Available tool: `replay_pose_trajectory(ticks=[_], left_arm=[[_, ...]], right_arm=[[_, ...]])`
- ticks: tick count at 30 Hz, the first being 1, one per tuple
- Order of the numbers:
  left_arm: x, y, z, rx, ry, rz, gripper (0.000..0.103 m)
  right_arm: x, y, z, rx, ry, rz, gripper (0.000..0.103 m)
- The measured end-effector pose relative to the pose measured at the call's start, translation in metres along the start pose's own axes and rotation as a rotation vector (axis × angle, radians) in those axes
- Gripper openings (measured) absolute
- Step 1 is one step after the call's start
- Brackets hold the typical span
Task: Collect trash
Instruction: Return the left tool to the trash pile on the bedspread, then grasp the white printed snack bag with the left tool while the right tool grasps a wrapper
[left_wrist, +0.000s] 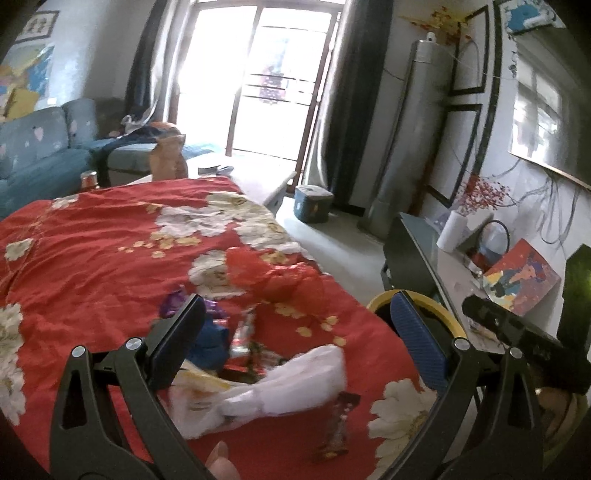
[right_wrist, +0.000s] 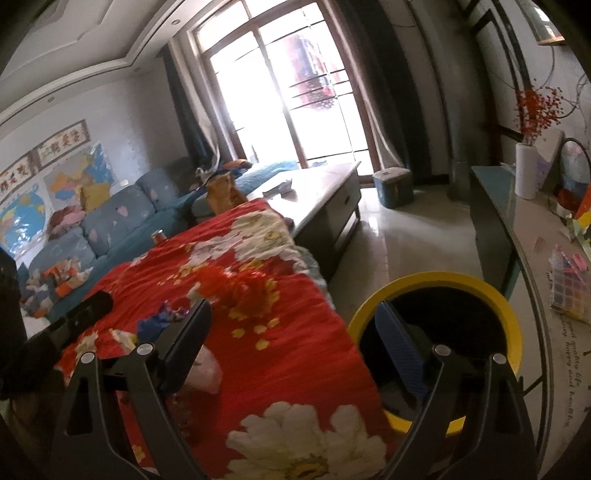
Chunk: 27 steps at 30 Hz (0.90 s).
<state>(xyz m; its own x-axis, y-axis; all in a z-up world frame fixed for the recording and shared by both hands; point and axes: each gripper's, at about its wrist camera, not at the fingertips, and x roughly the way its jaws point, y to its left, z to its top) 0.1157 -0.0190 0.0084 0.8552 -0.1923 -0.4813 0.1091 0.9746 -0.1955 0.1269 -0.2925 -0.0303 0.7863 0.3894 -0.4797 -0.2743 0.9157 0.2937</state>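
Both the left gripper (left_wrist: 297, 332) and right gripper (right_wrist: 293, 332) hang released and empty, so the white wrapper (left_wrist: 291, 384) may slide off the slippery red cloth (left_wrist: 110, 240) before reaching the yellow-rimmed bin (right_wrist: 436, 284).

Both low over red cloth (left_wrist: 110, 240)

L claw (left_wrist: 299, 332) open over white trash (left_wrist: 288, 391).
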Motion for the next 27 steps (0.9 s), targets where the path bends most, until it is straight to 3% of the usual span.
replay_pose_trajectory(ticks=[16, 27], left_arm=[[-0.023, 0.074, -0.011, -0.071, 0.016, 0.139, 0.092], [-0.029, 0.102, -0.03, -0.07, 0.068, 0.162, 0.092]], right_arm=[[0.017, 0.059, -0.029, -0.094, 0.099, 0.099, 0.087], [0.031, 0.078, -0.048, -0.124, 0.17, 0.127, 0.087]])
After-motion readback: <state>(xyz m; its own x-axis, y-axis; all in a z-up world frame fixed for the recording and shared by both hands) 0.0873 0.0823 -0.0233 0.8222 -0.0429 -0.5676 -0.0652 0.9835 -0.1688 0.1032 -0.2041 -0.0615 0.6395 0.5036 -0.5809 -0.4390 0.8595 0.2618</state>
